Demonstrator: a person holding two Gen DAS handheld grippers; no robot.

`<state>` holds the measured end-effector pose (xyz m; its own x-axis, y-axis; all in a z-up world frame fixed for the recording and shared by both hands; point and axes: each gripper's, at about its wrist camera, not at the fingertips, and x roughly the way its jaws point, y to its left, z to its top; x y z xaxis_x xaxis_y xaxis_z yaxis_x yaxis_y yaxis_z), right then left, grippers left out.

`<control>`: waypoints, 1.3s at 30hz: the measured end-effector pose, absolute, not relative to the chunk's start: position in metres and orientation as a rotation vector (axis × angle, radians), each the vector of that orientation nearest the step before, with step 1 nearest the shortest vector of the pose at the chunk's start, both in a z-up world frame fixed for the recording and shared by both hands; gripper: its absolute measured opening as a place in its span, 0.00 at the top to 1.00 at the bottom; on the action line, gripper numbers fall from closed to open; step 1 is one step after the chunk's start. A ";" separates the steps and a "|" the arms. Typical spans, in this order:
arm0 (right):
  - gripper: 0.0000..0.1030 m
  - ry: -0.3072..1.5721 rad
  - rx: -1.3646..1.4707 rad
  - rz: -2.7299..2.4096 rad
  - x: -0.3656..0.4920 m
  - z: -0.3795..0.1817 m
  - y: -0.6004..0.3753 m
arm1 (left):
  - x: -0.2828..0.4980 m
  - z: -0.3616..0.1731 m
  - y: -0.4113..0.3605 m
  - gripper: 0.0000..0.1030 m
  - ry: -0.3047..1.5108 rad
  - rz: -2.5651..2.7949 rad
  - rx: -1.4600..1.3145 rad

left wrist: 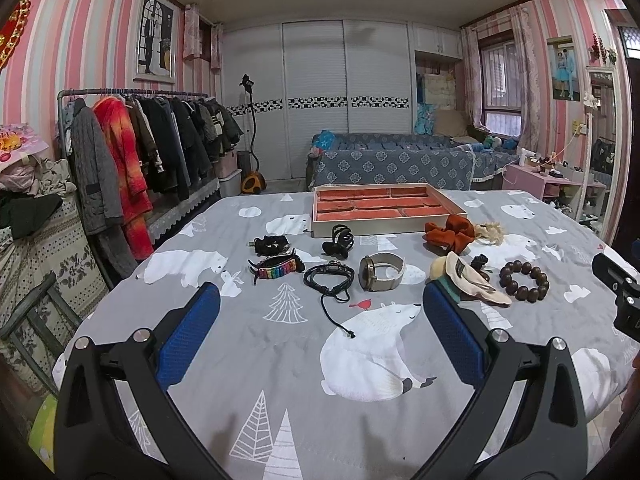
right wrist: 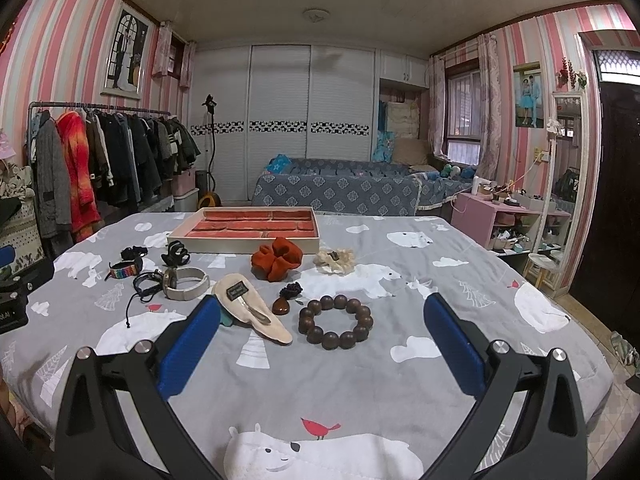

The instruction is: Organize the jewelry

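Our left gripper and right gripper were both wide open, holding nothing. The bead bracelet and watch lay mid-frame on the bed. The red tray waited above them, empty, so each could go in.

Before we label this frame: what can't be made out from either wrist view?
- Tray compartments: both views are shallow; front wall hides the nearest row's floor.
- Teal item: mostly under the cream clip, right view; identity unclear.
- Watch dial: edge-on, unreadable.
- Right gripper: left view's edge cuts it off.
- Clip's label: text too small.
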<state>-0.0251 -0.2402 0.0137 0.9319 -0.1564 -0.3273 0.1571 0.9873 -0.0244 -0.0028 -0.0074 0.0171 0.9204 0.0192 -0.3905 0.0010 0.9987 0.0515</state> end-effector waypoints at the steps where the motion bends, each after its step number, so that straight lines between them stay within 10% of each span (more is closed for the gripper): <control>1: 0.04 0.335 0.001 -0.163 -0.024 0.013 -0.240 | -0.002 0.017 -0.008 0.05 0.403 0.008 0.054; 39: 0.04 0.547 -0.075 -0.189 0.094 -0.026 -0.251 | 0.130 -0.017 0.002 0.05 0.579 -0.058 0.045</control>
